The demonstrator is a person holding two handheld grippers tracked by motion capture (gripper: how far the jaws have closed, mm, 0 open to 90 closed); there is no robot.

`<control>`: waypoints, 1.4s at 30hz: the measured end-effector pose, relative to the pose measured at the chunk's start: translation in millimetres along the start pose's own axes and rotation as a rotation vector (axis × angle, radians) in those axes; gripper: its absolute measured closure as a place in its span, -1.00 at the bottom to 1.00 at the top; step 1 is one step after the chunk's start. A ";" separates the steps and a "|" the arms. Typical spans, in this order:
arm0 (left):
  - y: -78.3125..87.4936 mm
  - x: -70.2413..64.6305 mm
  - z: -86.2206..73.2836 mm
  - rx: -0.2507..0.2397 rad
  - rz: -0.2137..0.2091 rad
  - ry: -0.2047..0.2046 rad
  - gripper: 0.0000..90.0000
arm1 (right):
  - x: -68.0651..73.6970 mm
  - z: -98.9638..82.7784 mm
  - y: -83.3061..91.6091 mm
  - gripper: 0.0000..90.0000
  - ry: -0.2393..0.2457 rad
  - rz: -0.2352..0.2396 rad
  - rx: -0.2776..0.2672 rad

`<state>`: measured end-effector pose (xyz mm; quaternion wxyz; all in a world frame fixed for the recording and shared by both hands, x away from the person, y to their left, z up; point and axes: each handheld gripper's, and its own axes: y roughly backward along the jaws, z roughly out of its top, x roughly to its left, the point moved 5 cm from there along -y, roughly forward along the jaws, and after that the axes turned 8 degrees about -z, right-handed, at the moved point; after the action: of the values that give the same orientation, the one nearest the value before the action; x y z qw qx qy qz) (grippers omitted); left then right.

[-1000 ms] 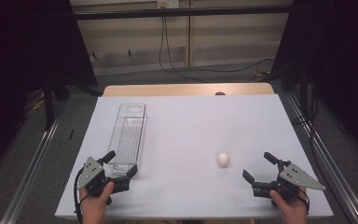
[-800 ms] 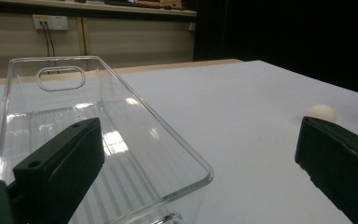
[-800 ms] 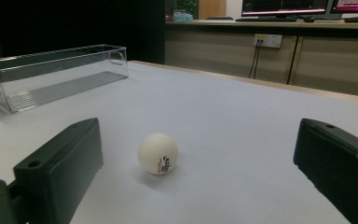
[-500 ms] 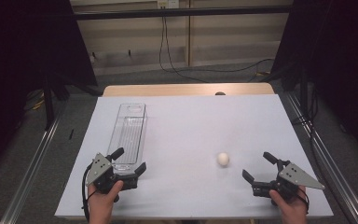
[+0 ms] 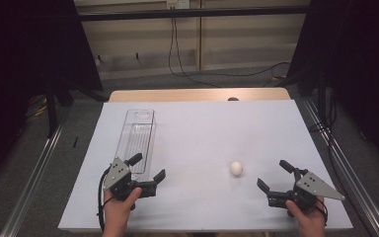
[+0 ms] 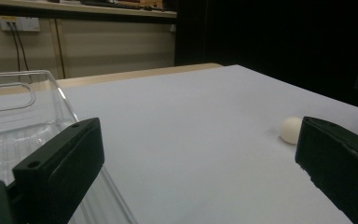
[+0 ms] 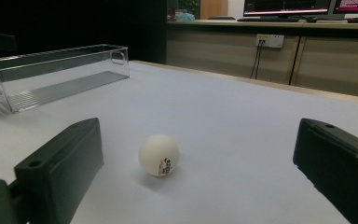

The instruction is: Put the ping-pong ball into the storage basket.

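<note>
High view: my right gripper (image 5: 275,180), jaws spread, faces the ping-pong ball (image 5: 236,168) at 10 o'clock, ready to pinch it; left gripper (image 5: 147,167) spread beside the clear bin (image 5: 137,137).

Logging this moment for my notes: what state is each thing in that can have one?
Left tool: open, holding nothing, by the bin's near end.
Right tool: open, holding nothing, facing the ball.
Clear bin: upright, empty.
White ball: loose on the table, ungripped.

I held both low near my edge, well apart: left gripper (image 5: 149,169) with jaws spread wide, right gripper (image 5: 274,177) likewise gaping, each hand wrapped around its handle.
</note>
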<state>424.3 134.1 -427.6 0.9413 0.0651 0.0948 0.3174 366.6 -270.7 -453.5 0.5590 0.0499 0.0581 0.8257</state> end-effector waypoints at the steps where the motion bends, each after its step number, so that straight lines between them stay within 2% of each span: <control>1: -2.2 -0.9 1.0 -0.011 -0.001 0.007 -0.97 | 0.0 0.0 0.0 -0.97 0.000 0.000 0.000; 14: -14.4 -9.5 4.3 0.008 -0.023 -0.006 -0.97 | -3.2 -1.2 0.7 -0.97 -0.008 -0.008 0.003; 20: -19.7 -13.6 5.3 0.006 -0.038 0.004 -0.97 | -1.9 -0.9 -1.5 -0.97 -0.014 -0.009 0.001; 21: -19.5 -13.4 4.4 0.030 -0.049 -0.018 -0.97 | -1.9 -0.8 -2.4 -0.97 -0.008 -0.002 -0.001; 23: -21.9 -15.4 4.4 0.021 -0.046 -0.003 -0.97 | -2.1 -1.0 -2.3 -0.97 -0.003 -0.003 0.005; 32: -26.3 -18.6 5.1 0.023 -0.062 0.007 -0.97 | -2.3 -0.5 -3.4 -0.97 -0.011 -0.004 0.001; 37: -28.6 -20.7 4.0 0.029 -0.063 -0.001 -0.97 | -2.1 0.2 -3.6 -0.97 -0.018 -0.009 0.000; 38: -27.4 -19.8 3.6 0.046 -0.071 -0.030 -0.97 | -1.9 0.8 -2.5 -0.97 -0.007 -0.002 0.000; 39: -30.5 -23.4 3.9 0.025 -0.065 0.004 -0.97 | -1.9 1.2 -2.4 -0.97 -0.008 -0.006 -0.005; 42: -31.8 -25.2 3.9 0.025 -0.078 -0.003 -0.97 | -2.0 1.7 -2.2 -0.97 -0.013 -0.007 -0.006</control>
<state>424.1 93.4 -426.2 0.9521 0.0734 0.0999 0.2794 369.7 -271.6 -452.2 0.5622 0.0532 0.0520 0.8236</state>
